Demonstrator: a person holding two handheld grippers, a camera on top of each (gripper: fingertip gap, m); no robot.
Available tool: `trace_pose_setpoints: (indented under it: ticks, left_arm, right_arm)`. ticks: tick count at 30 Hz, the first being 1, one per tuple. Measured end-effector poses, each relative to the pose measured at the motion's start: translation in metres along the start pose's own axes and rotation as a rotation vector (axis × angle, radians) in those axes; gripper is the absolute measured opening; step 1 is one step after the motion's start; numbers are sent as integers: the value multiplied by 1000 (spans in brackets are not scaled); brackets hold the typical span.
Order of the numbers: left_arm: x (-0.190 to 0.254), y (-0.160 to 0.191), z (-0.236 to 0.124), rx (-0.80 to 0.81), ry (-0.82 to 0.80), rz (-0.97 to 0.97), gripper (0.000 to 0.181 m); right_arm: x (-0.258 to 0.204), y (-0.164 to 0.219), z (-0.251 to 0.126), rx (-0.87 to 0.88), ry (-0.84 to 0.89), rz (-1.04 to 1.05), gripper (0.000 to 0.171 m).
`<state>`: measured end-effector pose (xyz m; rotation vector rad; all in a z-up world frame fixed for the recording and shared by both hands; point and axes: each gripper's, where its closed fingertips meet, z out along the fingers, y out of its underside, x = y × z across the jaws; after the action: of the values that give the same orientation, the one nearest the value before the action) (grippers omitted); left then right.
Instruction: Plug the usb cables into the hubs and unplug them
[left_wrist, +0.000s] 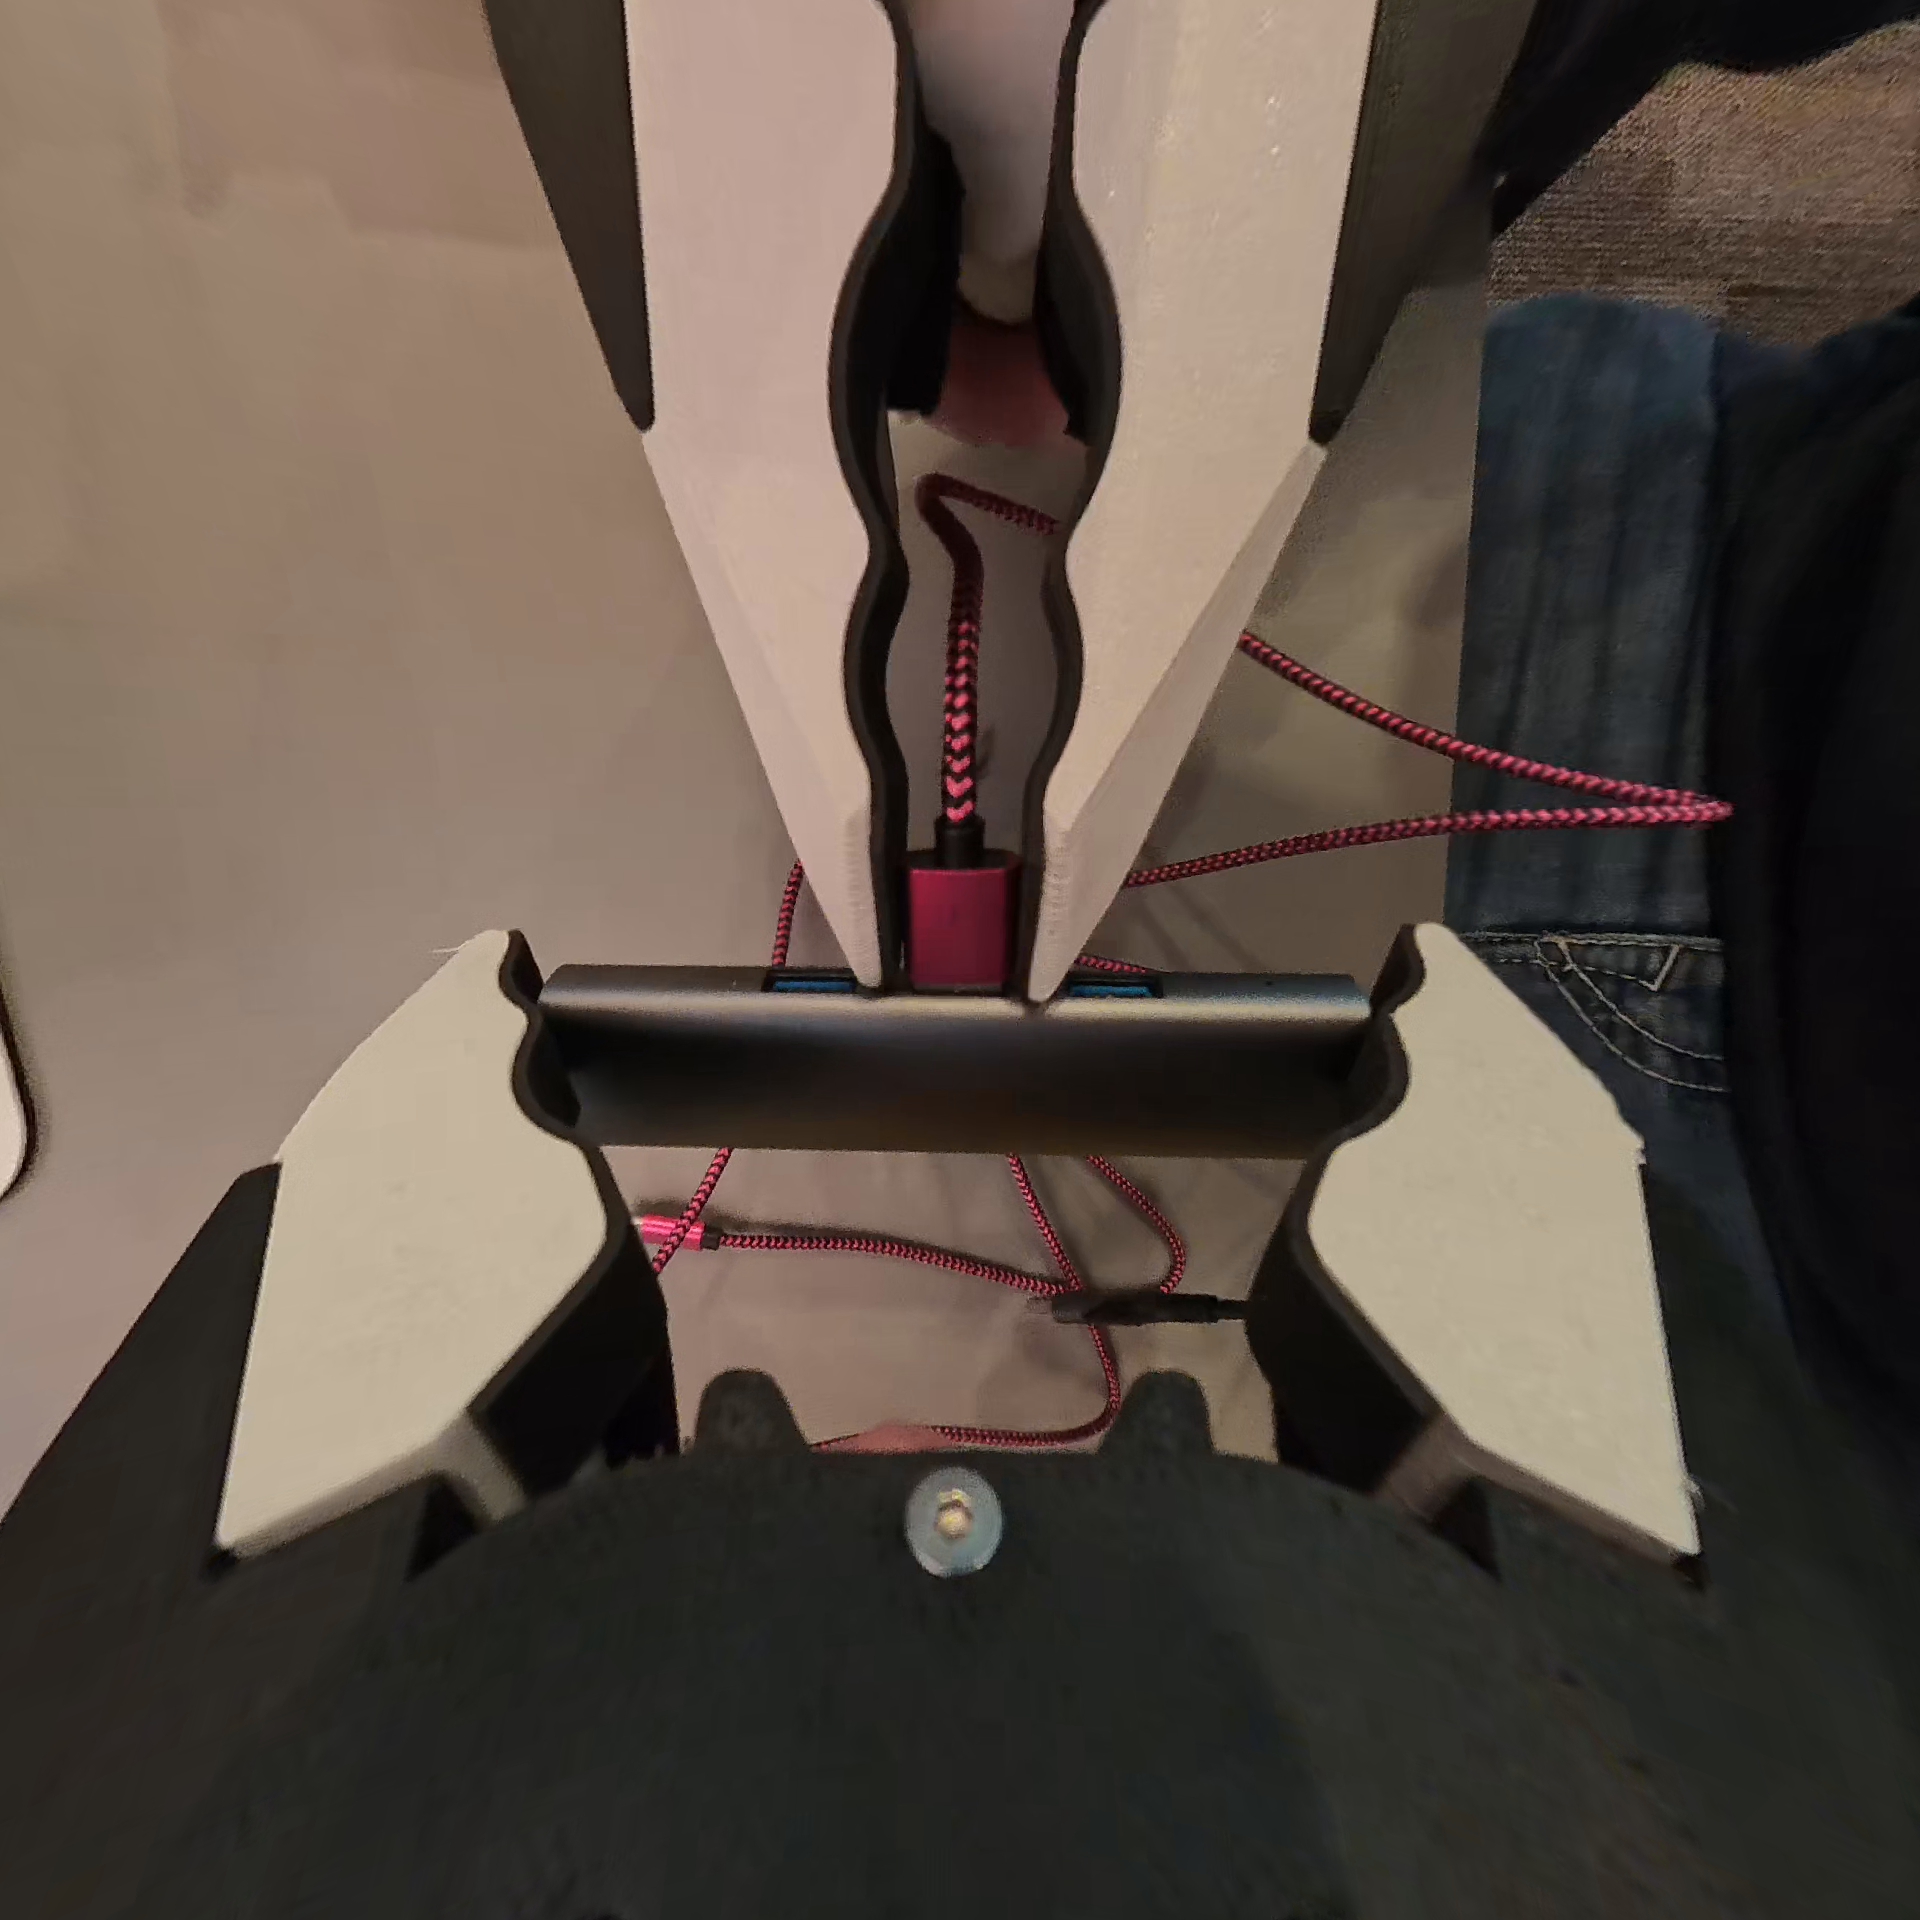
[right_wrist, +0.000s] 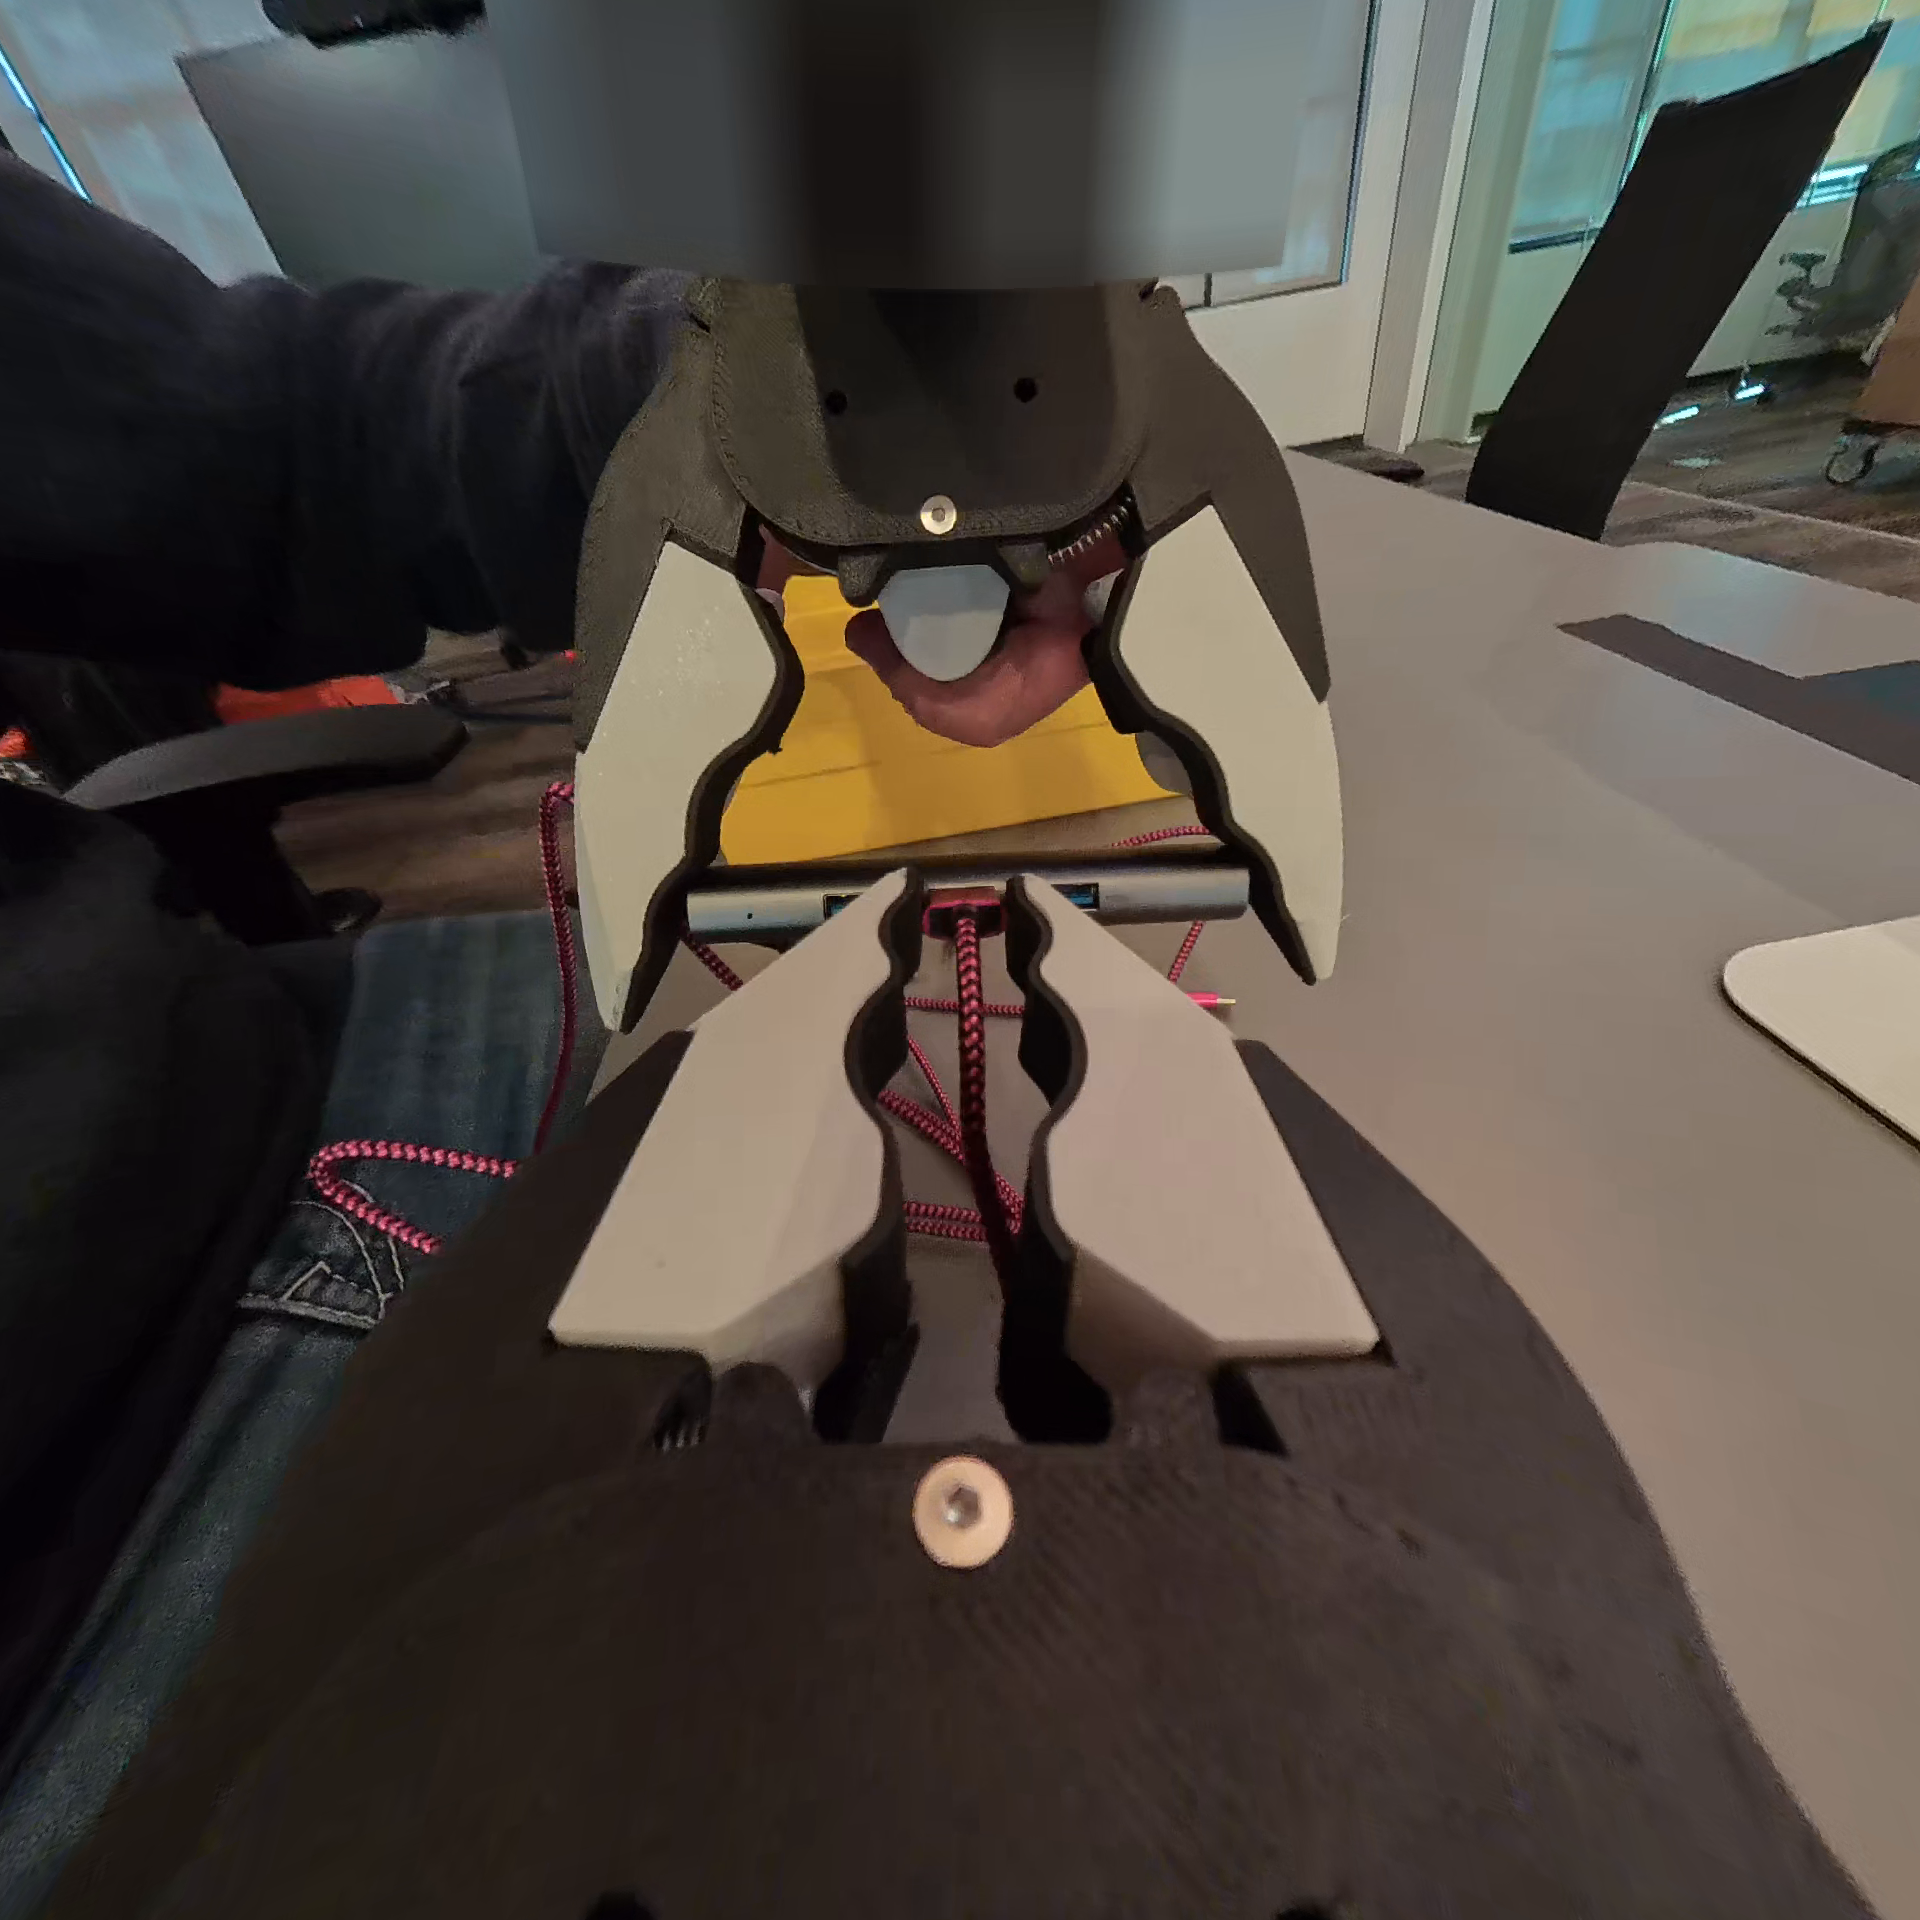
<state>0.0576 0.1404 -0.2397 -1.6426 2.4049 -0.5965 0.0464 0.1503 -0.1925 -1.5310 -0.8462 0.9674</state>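
A dark grey USB hub (left_wrist: 956, 1081) is held endwise between the fingers of my left gripper (left_wrist: 956, 1039), above the table. A red USB plug (left_wrist: 956, 925) on a pink-and-black braided cable (left_wrist: 961, 707) sits in the hub's middle port, with a blue port free on each side. My right gripper (right_wrist: 961, 894) comes in opposite and is shut on the plug (right_wrist: 961, 904). In the right wrist view the hub (right_wrist: 1174, 896) spans the left gripper's white fingers (right_wrist: 665, 748). The cable loops down to the table and over the person's lap.
Loose cable ends, a pink connector (left_wrist: 675, 1236) and a black one (left_wrist: 1132, 1307), lie on the grey table (right_wrist: 1507, 831) under the hub. A yellow box (right_wrist: 883, 769) stands behind, a white pad (right_wrist: 1829, 1018) at the right. The person's jeans (right_wrist: 436, 1091) are by the table's edge. The grippers are tip to tip, or close to it.
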Motion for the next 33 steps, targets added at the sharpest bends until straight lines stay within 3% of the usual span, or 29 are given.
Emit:
trace_pose_setpoints:
  ticks: [5,11,17,24,33]
  left_arm:
    - [0,2,0,-12,4,-16,142]
    - [-2,10,-1,-50,6,-22,142]
    - [-3,8,-4,-50,4,-26,142]
    - [-2,-4,-10,65,30,-45,142]
    - [-6,-18,-28,338,68,-105,147]
  right_arm:
    - [1,2,0,-15,14,-23,14]
    - [4,9,1,-152,59,-93,14]
    - [3,3,3,-96,32,-51,14]
    - [3,-5,-1,46,-6,17,13]
    - [4,-19,-10,169,-31,50,13]
